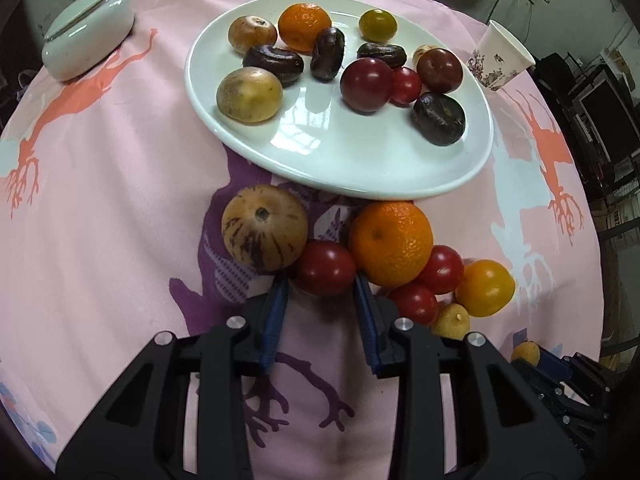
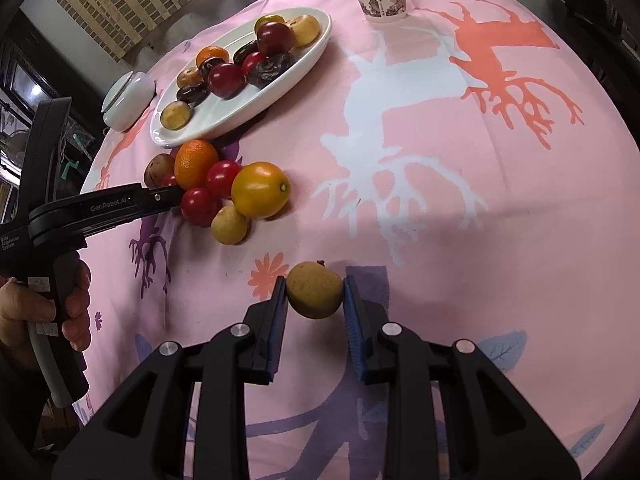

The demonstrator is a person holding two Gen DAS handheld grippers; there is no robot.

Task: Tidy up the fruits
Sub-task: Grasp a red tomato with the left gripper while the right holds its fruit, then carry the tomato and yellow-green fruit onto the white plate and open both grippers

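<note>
A white oval plate (image 1: 340,152) holds several fruits: dark plums, red tomatoes, an orange and tan ones. Just in front of it on the pink cloth lies a loose pile: a striped brown fruit (image 1: 264,238), an orange (image 1: 391,244), red tomatoes and a yellow-orange tomato (image 1: 485,288). My left gripper (image 1: 322,280) is shut on the pile's front red tomato (image 1: 326,268), one blue pad on each side. My right gripper (image 2: 315,296) is shut on a round tan fruit (image 2: 314,294) just above the cloth, well apart from the pile (image 2: 224,188).
A lidded white bowl (image 1: 86,32) sits left of the plate and a printed paper cup (image 1: 500,56) right of it. A hand (image 2: 40,312) grips the left tool's handle. The round table's cloth (image 2: 440,220) drops off at the edges; dark furniture surrounds it.
</note>
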